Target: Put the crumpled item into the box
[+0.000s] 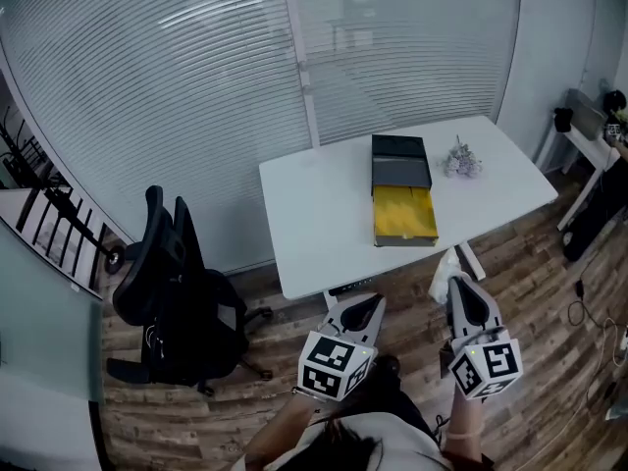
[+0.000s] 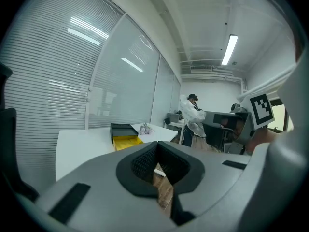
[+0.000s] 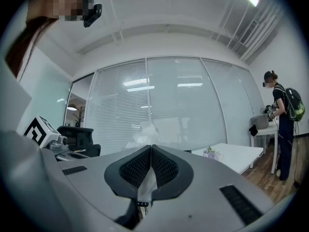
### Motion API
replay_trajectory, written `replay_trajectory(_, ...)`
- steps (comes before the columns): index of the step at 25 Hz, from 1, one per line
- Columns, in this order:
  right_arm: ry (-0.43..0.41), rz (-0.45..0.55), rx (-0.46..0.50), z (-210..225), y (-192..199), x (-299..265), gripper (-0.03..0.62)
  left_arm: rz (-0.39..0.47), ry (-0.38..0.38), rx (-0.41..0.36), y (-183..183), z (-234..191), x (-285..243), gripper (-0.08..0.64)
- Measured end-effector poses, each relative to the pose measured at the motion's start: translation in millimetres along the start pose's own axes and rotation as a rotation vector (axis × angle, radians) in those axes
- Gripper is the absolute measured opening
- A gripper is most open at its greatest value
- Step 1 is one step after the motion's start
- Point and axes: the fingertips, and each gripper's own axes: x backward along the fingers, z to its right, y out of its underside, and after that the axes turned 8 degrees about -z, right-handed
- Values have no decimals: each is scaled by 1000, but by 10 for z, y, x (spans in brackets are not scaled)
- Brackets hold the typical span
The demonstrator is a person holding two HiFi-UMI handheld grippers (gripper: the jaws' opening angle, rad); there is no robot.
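Observation:
An open box (image 1: 402, 204) with a black lid and yellow inside lies on the white table (image 1: 314, 214); it also shows in the left gripper view as the box (image 2: 124, 135). My right gripper (image 1: 459, 287) hovers over the floor short of the table's near edge, shut on a crumpled white item (image 1: 444, 271). In the right gripper view the crumpled item (image 3: 142, 134) sticks up past the closed right gripper (image 3: 151, 148). My left gripper (image 1: 363, 307) is beside it, lower left. The left gripper (image 2: 157, 144) is shut with nothing in it.
A small purplish-grey bunch (image 1: 461, 160) sits on the table right of the box. A black office chair (image 1: 167, 292) stands left of the table. A glass wall with blinds (image 1: 196, 86) runs behind. A person (image 3: 282, 124) stands by a side desk (image 1: 589, 140) at right.

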Motion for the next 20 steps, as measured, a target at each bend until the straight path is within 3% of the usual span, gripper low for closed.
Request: replay_trajectory(20,-40,-2,-25,764,-172,-847,29,-8,-43,-11,-509,-381,-949,17)
